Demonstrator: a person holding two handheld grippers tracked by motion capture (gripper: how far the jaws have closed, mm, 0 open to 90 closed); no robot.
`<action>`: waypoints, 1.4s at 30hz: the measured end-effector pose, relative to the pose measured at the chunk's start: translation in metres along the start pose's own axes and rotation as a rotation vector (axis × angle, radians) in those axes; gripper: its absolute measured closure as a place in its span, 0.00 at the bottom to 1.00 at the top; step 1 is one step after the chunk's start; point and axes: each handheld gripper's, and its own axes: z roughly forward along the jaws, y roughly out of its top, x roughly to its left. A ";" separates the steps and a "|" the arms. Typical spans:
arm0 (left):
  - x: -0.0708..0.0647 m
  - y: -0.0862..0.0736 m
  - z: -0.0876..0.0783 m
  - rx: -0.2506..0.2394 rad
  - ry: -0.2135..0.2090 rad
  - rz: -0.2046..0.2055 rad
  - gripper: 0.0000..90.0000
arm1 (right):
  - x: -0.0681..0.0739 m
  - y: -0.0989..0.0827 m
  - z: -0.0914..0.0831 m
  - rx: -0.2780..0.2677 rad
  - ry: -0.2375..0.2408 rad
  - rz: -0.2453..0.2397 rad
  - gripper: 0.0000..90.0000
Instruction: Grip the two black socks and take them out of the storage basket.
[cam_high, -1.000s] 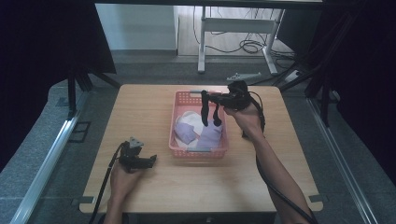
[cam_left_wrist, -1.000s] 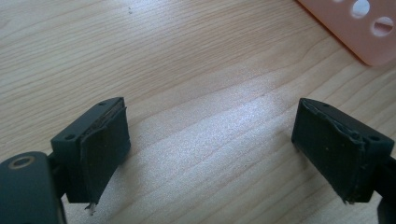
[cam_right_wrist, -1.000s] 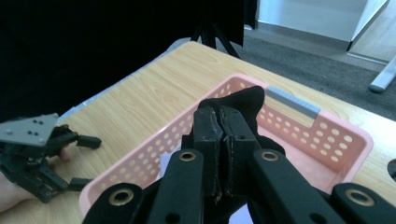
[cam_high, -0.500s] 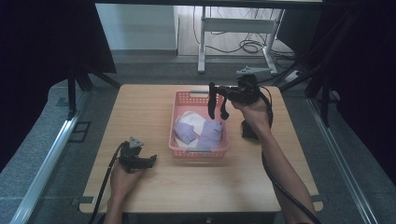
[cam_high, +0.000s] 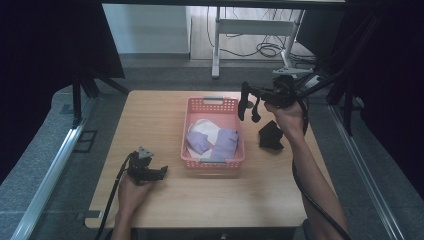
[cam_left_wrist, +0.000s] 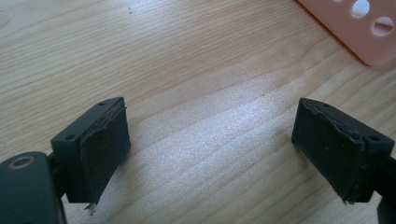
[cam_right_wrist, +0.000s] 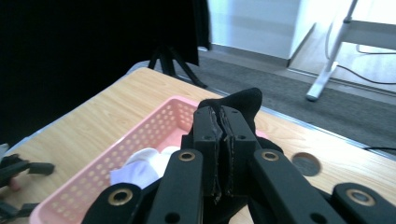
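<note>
My right gripper (cam_high: 247, 95) hangs above the table at the pink basket's (cam_high: 215, 104) far right corner. Its jaws are pressed together on a piece of black fabric (cam_high: 243, 108) that dangles below them. In the right gripper view the right gripper (cam_right_wrist: 219, 128) pinches the black fabric (cam_right_wrist: 245, 100), which sticks out past the tips. Another black cloth (cam_high: 270, 135) lies on the table right of the basket. Inside the basket are a white cloth (cam_high: 202, 127) and lavender cloths (cam_high: 225, 142). My left gripper (cam_high: 161, 173) rests open on the table in front of the basket's left corner, its left gripper (cam_left_wrist: 210, 149) jaws wide apart over bare wood.
The wooden table (cam_high: 150, 120) stands on grey floor, with dark curtains and tripod legs (cam_high: 82, 90) at the left. A white desk frame (cam_high: 250, 30) and cables are behind. A round hole (cam_right_wrist: 306, 163) sits in the tabletop near the right gripper. The basket's corner (cam_left_wrist: 359, 28) lies ahead of the left gripper.
My right gripper has carried the black fabric from over the basket to the right and slightly up, past the basket's right rim. The left gripper has stayed put.
</note>
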 end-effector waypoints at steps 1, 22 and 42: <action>0.000 0.000 0.000 0.000 0.000 0.000 0.12 | -0.003 0.000 -0.002 -0.001 -0.006 0.006 0.95; 0.000 0.000 0.000 0.004 -0.001 0.001 0.12 | -0.069 -0.042 -0.028 0.020 -0.166 0.098 0.95; 0.000 0.000 0.000 0.003 -0.001 0.001 0.12 | -0.087 -0.125 0.015 0.174 -0.189 0.144 0.94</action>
